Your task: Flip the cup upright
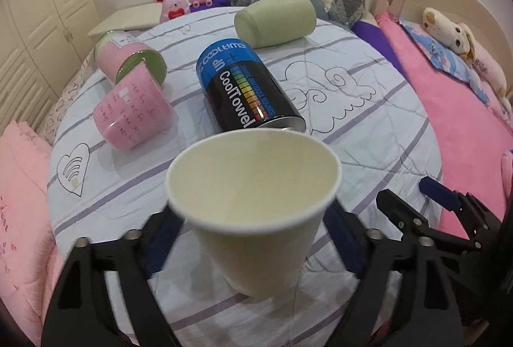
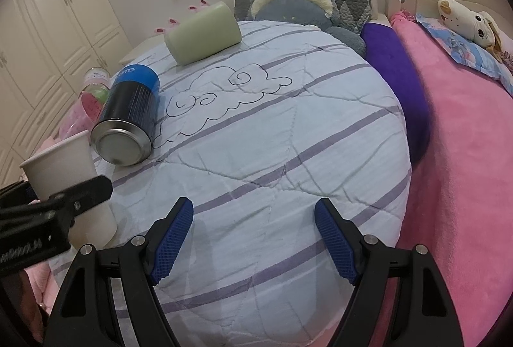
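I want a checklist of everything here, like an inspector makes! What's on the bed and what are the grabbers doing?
Surface: striped quilt on a bed.
Job's things: white paper cup upright, mouth up, between the left gripper fingers.
Clutter: blue-black can, green cup, pink cup and pink-green jar, all lying on their sides.
Grippers: left around the cup; right gripper open, empty.
Cables: nothing seen.
Surroundings: plush toys, pillows, pink blanket, wardrobe.

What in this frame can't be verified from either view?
- Left gripper pads: left wrist view, paper cup covers them; contact unclear.
- Cup base: right wrist view, gripper blocks it, so resting on the quilt unconfirmed.
- Pink cups: right wrist view, hidden behind CoolTowel can.
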Action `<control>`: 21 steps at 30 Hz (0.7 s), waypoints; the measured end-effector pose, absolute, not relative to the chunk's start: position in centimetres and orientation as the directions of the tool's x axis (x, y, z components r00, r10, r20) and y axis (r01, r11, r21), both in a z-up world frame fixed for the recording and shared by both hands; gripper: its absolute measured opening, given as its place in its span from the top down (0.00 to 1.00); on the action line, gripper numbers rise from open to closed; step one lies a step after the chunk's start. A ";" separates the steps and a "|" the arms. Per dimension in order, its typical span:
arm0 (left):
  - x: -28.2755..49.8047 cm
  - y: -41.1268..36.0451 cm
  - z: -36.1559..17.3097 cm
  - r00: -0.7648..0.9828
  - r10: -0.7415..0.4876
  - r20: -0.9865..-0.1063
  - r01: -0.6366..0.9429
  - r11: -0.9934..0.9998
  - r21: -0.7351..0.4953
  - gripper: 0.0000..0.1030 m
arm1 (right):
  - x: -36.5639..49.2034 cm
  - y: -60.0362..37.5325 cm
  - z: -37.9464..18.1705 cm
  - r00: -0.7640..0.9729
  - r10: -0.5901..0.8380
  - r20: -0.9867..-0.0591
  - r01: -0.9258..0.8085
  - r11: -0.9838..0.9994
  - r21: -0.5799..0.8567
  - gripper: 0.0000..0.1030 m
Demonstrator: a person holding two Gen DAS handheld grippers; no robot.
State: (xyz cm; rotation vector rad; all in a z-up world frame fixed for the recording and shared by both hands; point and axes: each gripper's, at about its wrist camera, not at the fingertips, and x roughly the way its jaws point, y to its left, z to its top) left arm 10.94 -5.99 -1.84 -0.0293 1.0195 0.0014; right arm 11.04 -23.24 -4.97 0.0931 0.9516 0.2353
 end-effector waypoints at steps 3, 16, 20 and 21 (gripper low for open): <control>10.6 -5.9 -1.7 0.541 -0.020 -0.841 -0.010 0.999 -0.031 0.12 | 10.9 -23.2 -4.9 0.556 0.237 -0.797 -0.156 0.971 0.180 0.23; 9.3 -4.9 -2.3 0.566 -0.067 -0.822 -0.018 0.995 -0.094 0.38 | 10.1 -23.0 -4.8 0.557 0.218 -0.801 -0.146 0.976 0.163 0.23; 8.4 -5.0 -2.6 0.570 -0.076 -0.818 -0.015 0.995 -0.102 0.38 | 9.6 -22.7 -4.7 0.558 0.217 -0.801 -0.152 0.976 0.159 0.23; 8.2 -5.0 -2.7 0.569 -0.074 -0.819 -0.015 0.995 -0.101 0.36 | 9.4 -22.6 -4.7 0.558 0.217 -0.801 -0.153 0.976 0.157 0.23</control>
